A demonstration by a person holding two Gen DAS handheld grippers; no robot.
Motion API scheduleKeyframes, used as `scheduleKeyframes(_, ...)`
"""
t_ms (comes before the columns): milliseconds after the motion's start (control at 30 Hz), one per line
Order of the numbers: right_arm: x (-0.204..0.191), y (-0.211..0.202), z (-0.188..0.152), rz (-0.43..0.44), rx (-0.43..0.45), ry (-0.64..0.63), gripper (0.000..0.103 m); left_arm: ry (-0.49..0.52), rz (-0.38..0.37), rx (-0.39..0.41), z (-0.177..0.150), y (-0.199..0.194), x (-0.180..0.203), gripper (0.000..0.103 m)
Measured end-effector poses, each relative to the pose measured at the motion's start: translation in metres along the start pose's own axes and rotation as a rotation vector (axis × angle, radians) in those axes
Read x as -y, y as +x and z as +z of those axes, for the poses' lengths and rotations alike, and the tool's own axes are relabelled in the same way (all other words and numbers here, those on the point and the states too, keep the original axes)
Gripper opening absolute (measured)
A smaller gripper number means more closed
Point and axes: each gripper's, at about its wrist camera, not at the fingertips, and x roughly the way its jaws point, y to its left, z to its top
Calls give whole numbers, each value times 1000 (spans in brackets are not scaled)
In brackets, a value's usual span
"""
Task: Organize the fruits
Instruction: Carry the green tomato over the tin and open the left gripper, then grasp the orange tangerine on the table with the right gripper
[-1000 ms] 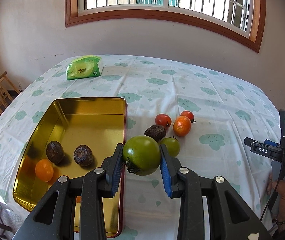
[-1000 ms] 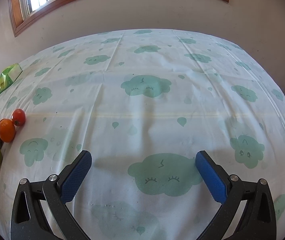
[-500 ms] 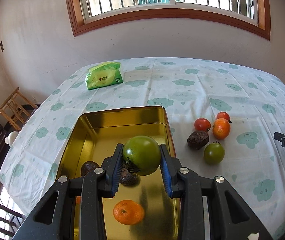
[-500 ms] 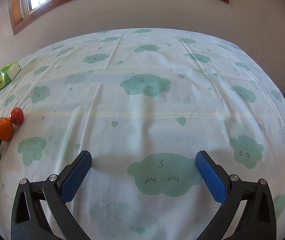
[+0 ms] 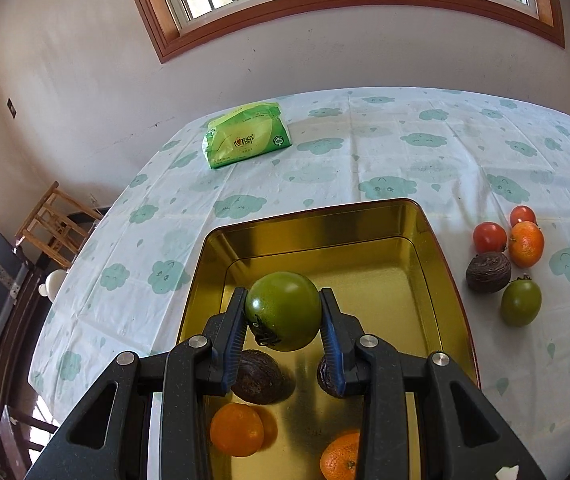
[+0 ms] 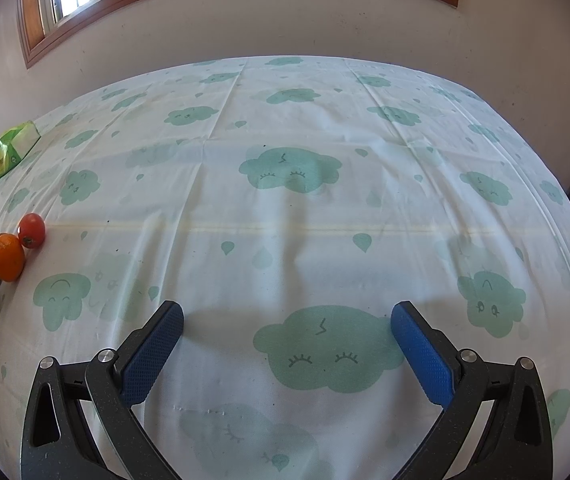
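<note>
Green tomato (image 5: 282,310): firm, smooth, bruisable; left gripper (image 5: 282,322) clamps its sides above gold tin (image 5: 443,280); right gripper (image 6: 287,344) spread, empty.

orange (image 5: 340,462) — cut by bottom edge | passion fruit (image 5: 327,376) — half hidden

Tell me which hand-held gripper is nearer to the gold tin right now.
Left. The left hand-held gripper hangs directly over the gold tin, holding a green tomato. The right hand-held gripper is open over bare tablecloth, off to the tin's right.
</note>
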Motion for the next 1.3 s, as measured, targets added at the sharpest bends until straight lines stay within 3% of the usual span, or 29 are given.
scheduleKeyframes(267, 0, 0, 0, -1, 0, 0, 103, -8, -25, -90, 7, 22, -8, 32)
scheduleKeyframes(467, 0, 0, 0, -1, 0, 0, 103, 4, -1, -98, 10, 26, -9, 33)
scheduleKeyframes(733, 1, 0, 0, -2, 0, 0, 103, 25, 32, -83, 16, 27, -8, 34)
scheduleKeyframes(867, -1, 0, 0, -3, 0, 0, 103, -15, 8, -87, 15, 23, -13, 35)
scheduleKeyframes(1067, 2, -2, 0, 15, 7, 8, 103, -116, -58, 10, -3, -18, -20, 51)
scheduleKeyframes(1133, 3, -6, -1, 52, 27, 7, 100, -137, -81, 51, -13, -38, -20, 61)
scheduleKeyframes(1200, -5, -13, -4, 130, 42, -9, 82, -156, -112, 87, -26, -56, -19, 64)
scheduleKeyframes(1300, -35, -27, -7, 321, 31, -30, 64, -149, -138, 117, -43, -78, -13, 64)
